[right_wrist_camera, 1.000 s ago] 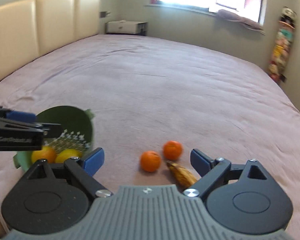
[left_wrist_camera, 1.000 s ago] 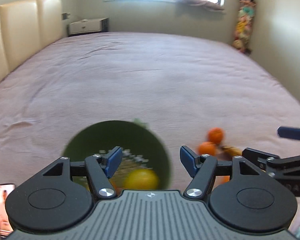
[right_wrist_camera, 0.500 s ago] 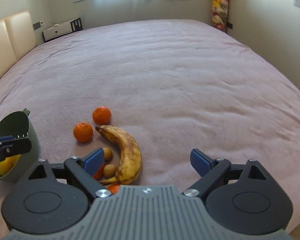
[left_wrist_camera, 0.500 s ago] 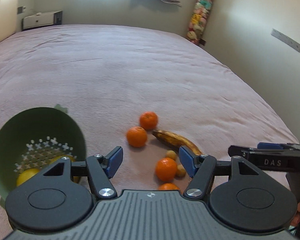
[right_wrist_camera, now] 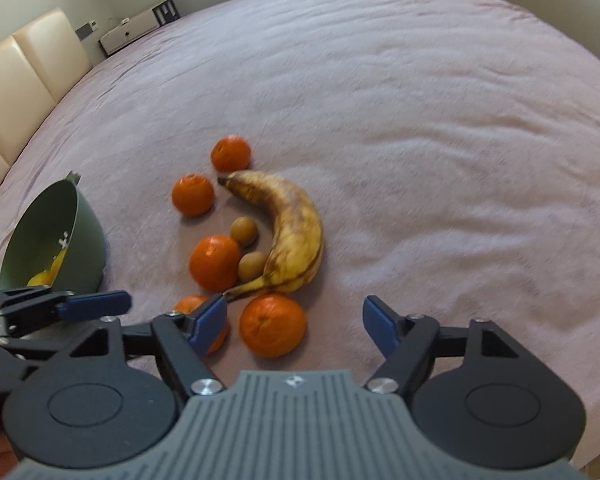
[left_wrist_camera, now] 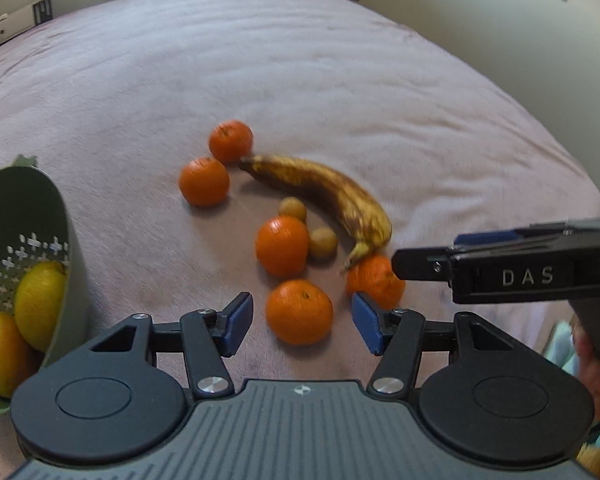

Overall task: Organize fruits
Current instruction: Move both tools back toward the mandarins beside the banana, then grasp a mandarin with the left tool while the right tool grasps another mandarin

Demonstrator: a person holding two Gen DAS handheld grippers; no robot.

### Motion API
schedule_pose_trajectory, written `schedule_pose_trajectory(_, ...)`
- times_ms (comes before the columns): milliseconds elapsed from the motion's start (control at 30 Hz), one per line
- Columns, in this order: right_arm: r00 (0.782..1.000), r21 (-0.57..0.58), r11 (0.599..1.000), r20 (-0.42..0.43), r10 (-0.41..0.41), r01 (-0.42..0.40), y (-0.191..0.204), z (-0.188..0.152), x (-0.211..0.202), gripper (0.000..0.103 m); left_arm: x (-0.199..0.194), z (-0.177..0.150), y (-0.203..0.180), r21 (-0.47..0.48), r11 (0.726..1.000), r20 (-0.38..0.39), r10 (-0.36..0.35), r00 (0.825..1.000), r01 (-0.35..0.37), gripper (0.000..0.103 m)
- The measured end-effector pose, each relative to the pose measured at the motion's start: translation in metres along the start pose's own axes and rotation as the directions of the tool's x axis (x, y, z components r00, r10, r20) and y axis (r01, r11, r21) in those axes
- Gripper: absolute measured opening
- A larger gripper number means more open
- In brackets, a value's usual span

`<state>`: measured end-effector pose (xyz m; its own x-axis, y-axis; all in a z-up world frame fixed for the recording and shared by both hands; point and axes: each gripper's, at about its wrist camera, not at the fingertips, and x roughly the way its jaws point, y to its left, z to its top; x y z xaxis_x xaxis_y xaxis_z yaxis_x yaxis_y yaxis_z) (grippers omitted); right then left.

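Both claws dropped; banana stem seemingly toward camera.

You are looking across a wide bed under a mauve cover with soft wrinkles. A cream padded headboard stands at its left edge, a low white cabinet sits beyond against pale walls, in even daylight.

Fruit crowded together beside the banana — tight gaps; the bed right of it lay open — bowl blocked left.
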<state>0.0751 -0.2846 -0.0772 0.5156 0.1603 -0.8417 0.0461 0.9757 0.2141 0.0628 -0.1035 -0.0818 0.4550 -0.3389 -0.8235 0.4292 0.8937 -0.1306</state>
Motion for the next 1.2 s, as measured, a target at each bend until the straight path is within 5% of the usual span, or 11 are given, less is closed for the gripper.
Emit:
schedule_pose_trajectory(533, 0.995, -0.002, 1.0, -0.09, 0.031, -0.031, 0.007, -0.004, 0.033, 0.064, 0.029, -0.002, -0.008, 0.074, 0.997, -0.034, 0.018, 0.999, -0.015, 0.064)
schedule_pose_trajectory(900, 0.992, 0.014, 0.999, -0.125, 0.033, -0.032, 0.009, -0.003, 0.049, 0.045, 0.038, 0.001, -0.002, 0.068, 0.998, -0.047, 0.015, 0.999, -0.012, 0.053)
schedule_pose_trajectory(1200, 0.991, 0.007, 1.0, -0.13, 0.031, -0.03, 0.01, -0.002, 0.048, 0.044, 0.041, 0.0, -0.004, 0.079, 0.997, -0.054, 0.016, 0.998, -0.011, 0.051)
